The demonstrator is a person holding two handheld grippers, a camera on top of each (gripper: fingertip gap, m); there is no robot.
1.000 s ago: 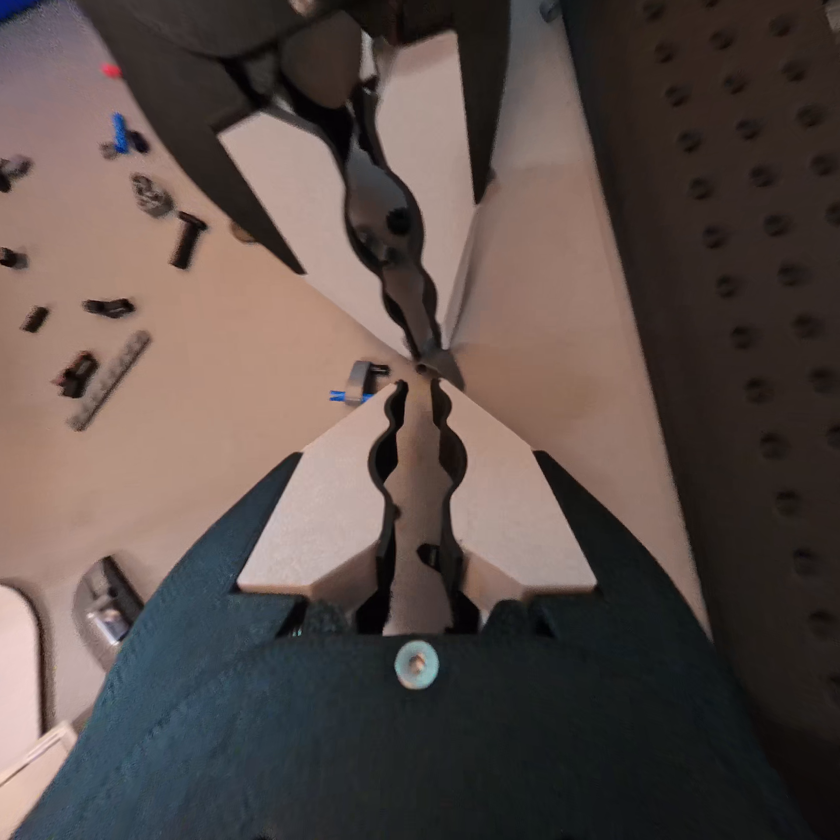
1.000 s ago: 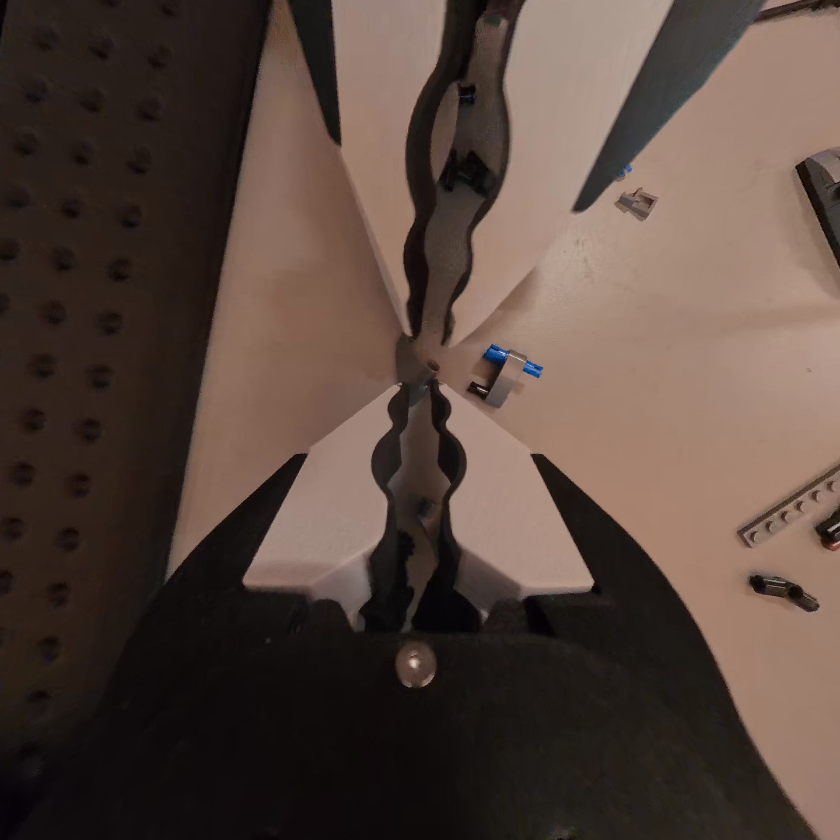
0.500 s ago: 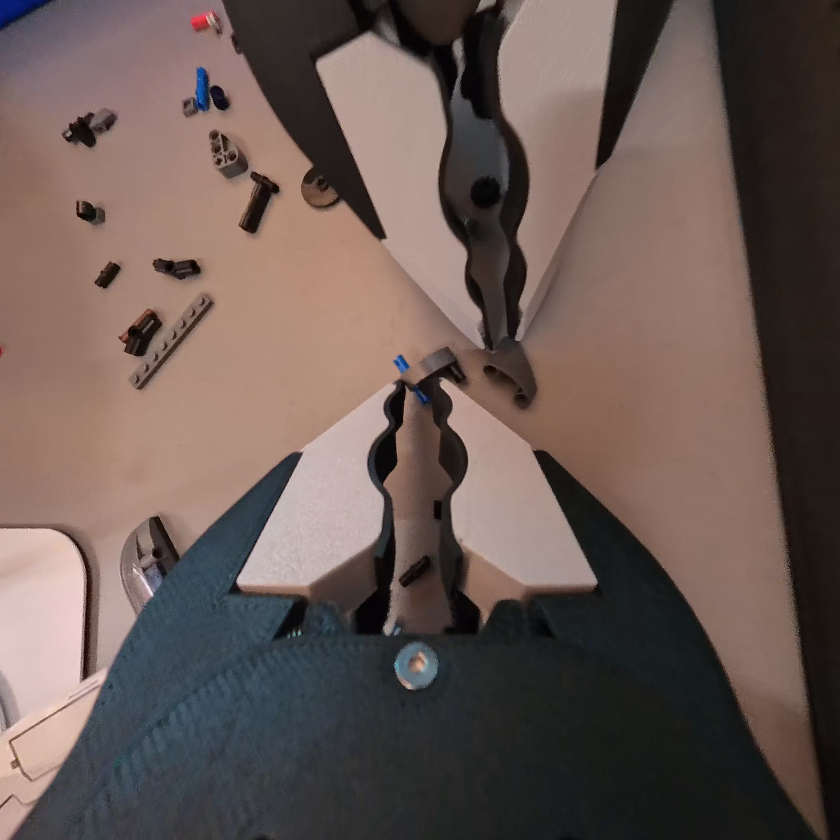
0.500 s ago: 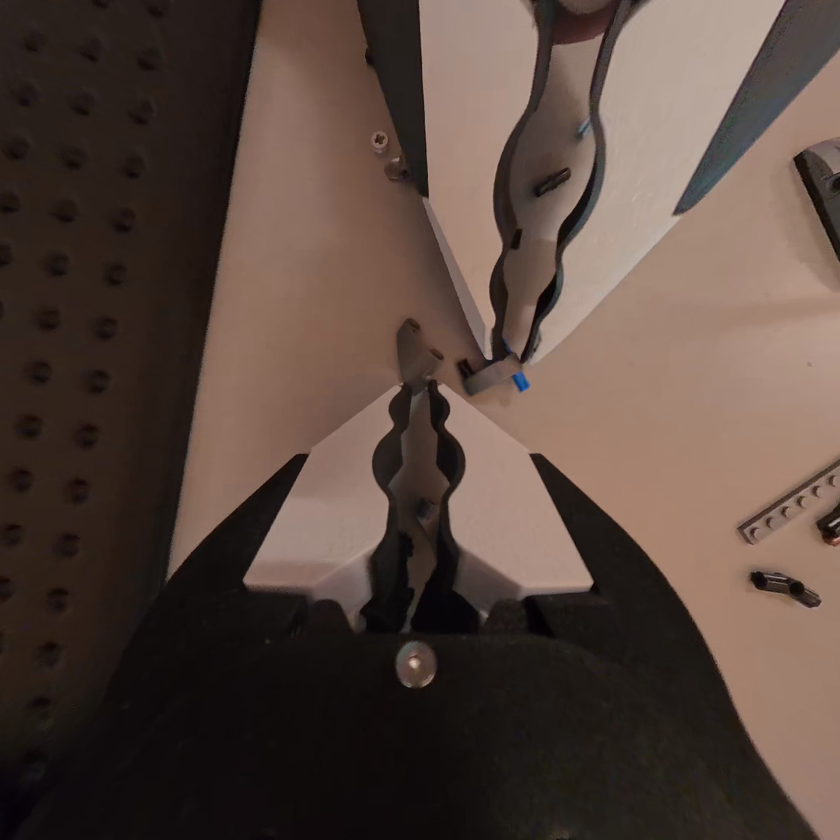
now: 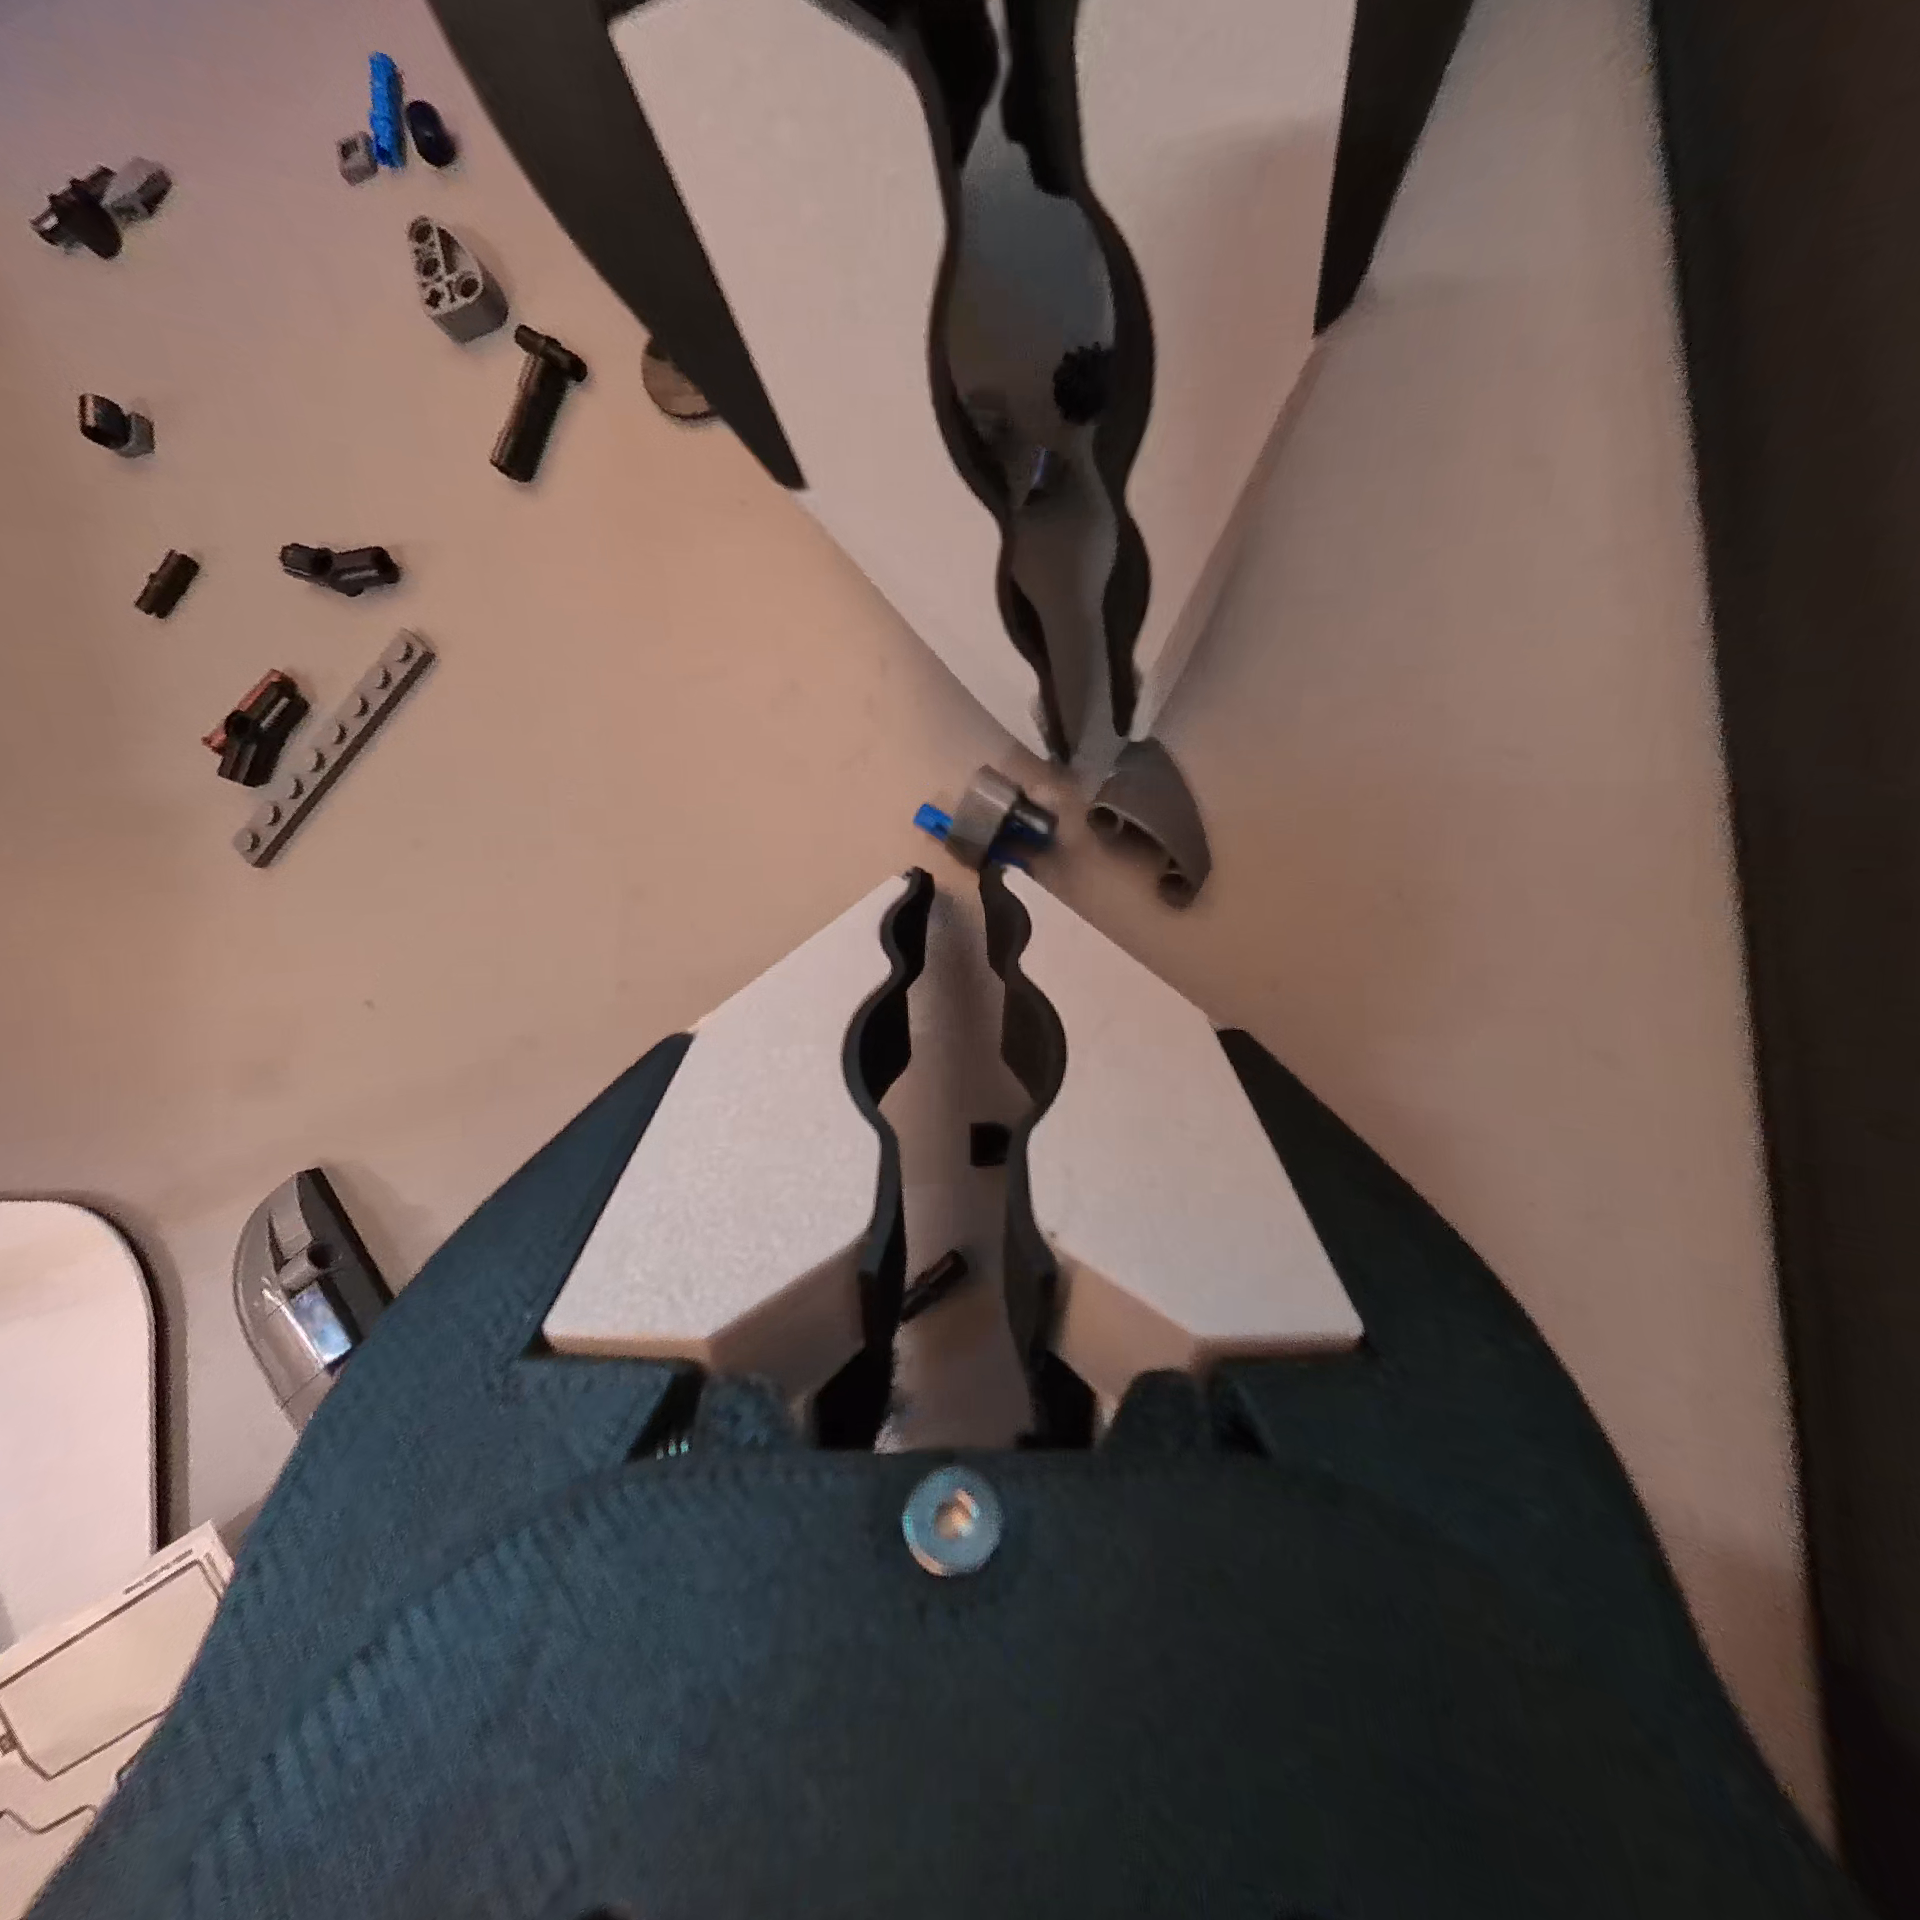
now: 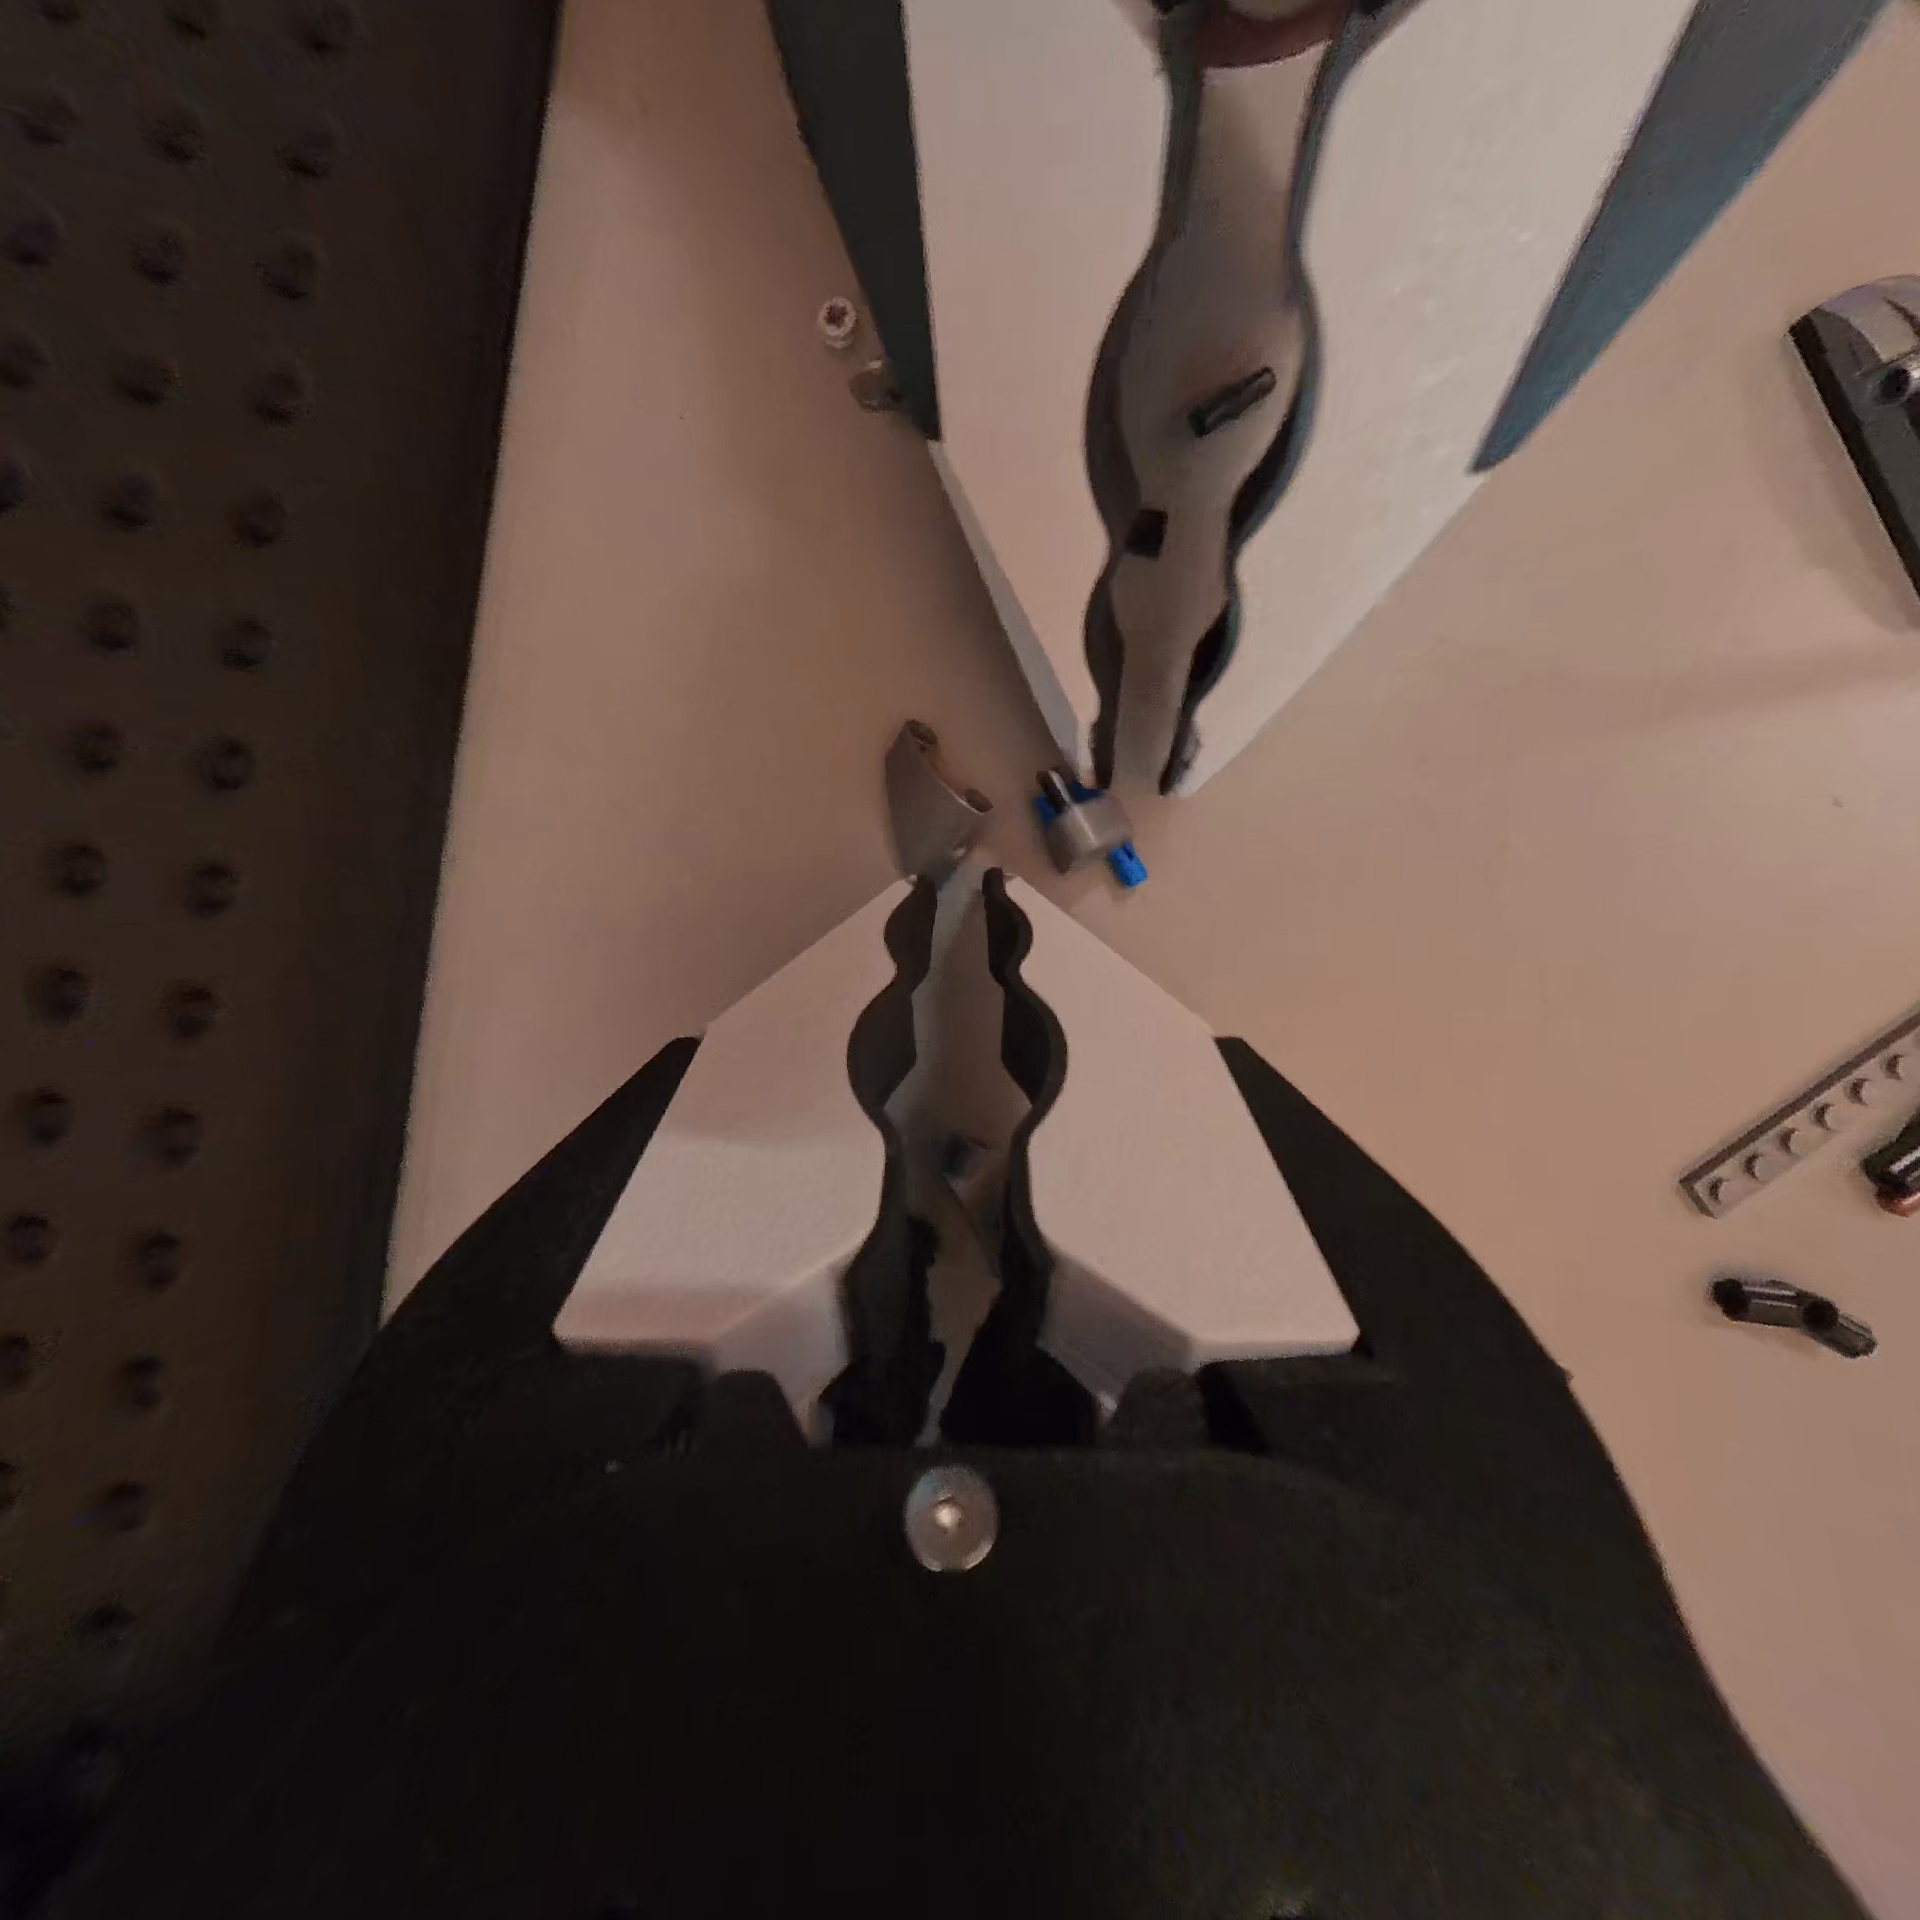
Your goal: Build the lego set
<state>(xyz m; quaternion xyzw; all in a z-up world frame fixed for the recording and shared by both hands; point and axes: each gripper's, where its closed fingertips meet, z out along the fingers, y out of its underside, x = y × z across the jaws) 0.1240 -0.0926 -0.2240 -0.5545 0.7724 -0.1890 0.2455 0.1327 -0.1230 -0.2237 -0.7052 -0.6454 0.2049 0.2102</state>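
My left gripper (image 5: 952,879) is slightly open and empty. A small grey connector with blue and black pins (image 5: 985,816) lies just past its tips, apart from them; the right wrist view shows it too (image 6: 1083,828). My right gripper (image 6: 954,881) is shut on a grey curved lego piece (image 6: 928,816), held at the very tips above the beige table (image 6: 1455,935). In the left wrist view the curved piece (image 5: 1151,826) hangs from the right gripper (image 5: 1091,740), right next to the connector. The two grippers face each other tip to tip.
A dark perforated panel (image 5: 1829,623) borders the table, also seen in the right wrist view (image 6: 208,623). Loose parts lie about: a long grey plate (image 5: 332,748), black pins (image 5: 338,566), a grey beam (image 5: 452,275), a chrome curved part (image 5: 301,1288). A white tray (image 5: 73,1403) and paper (image 5: 104,1683) sit nearby. Left and right tips are no more than a few centimetres apart. From either gripper's tips it is about 15 cm to the long grey plate (image 5: 332,748). Look for it in the right wrist view (image 6: 1831,1107) too.
The left gripper's tips were on the pinned connector half a second ago; now they have parted and the connector lies just beyond them. The right gripper still holds the curved piece beside it.
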